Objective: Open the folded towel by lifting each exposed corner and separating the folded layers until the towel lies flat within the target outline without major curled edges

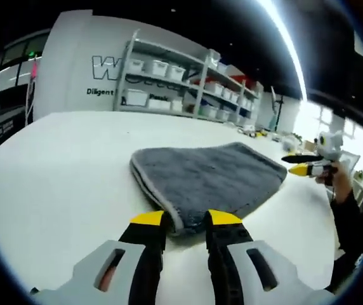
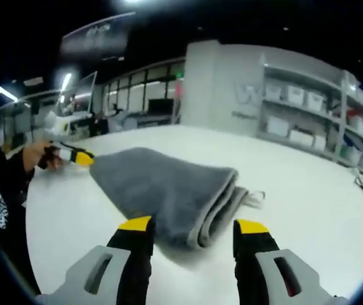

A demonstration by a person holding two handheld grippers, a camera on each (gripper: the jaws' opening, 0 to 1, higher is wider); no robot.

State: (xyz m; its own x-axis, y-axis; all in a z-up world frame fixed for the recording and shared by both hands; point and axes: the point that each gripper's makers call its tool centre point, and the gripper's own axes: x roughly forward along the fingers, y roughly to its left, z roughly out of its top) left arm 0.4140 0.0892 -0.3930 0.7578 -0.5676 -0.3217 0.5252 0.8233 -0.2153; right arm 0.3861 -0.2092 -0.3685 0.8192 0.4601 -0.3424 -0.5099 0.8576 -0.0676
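Nearest the lens, left tongs [image 1: 186, 220] with yellow-tipped black jaws, spread a little and astride the near hem of the folded grey terry towel [image 1: 210, 175], whether pinching it cannot be told; towel lying on the round white bench [image 1: 61, 184], stretching away ahead of those tongs and slightly to their right; beyond its far right corner, the other tongs [image 1: 303, 164] held in a person's hand [image 1: 341, 181], off the cloth. Seen along the right tongs [image 2: 193, 227], jaws parted wide and empty, the same towel [image 2: 162, 190] directly ahead, stacked fold layers facing the jaws, near corner lying between the tips; far to the left, left tongs [image 2: 80, 156] at the towel's edge; white storage shelves with bins [image 2: 308, 114] beyond the bench [image 2: 308, 203].
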